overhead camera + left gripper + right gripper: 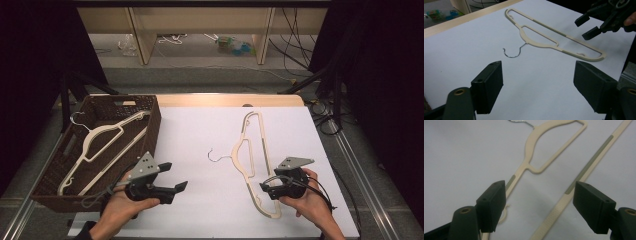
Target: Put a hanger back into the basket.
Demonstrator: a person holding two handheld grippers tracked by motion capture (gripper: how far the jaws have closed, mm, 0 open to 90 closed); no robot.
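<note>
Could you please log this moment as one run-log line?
left gripper: open, empty | right gripper: open over cream hanger | second hanger: in wicker basket

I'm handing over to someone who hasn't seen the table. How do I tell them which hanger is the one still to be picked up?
Start at the white tabletop, right of the brown wicker basket. The cream hanger lies flat on it, just ahead of the right tongs, wire hook pointing toward the basket. The other cream hanger lies inside the basket; this one lies on the bare table.
</note>
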